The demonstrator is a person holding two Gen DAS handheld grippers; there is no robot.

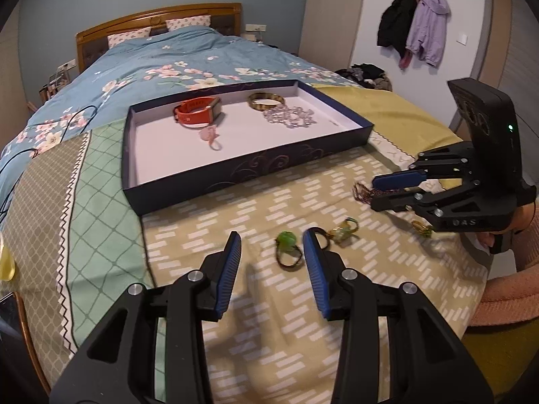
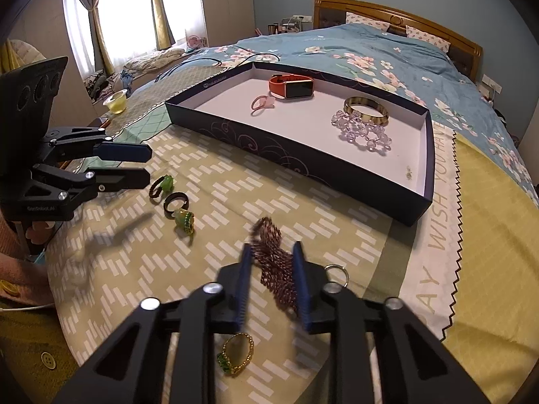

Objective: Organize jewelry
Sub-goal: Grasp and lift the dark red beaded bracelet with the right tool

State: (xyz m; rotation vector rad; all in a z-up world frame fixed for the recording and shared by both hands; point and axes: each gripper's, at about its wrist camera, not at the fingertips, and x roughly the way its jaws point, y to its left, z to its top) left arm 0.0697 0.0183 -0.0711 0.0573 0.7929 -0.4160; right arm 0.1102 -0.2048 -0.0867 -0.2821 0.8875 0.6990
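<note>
1. "WISH YOU HAVE" runs in pale capitals along the white band of the bedspread (image 2: 448, 181) beside the right-hand wall of the dark box; the last word reaches the far corner of the box.
2. Lower on that same white band stand the letters "AY", the end of a word whose start is cut off.
3. "GenRobot.AI" is printed in small pale letters on the black body of the left gripper (image 2: 150, 165), seen from the right wrist camera.
4. A small white logo with a line of lettering sits on the box rim (image 2: 215, 82) near its far left corner; it is too small to read.
</note>
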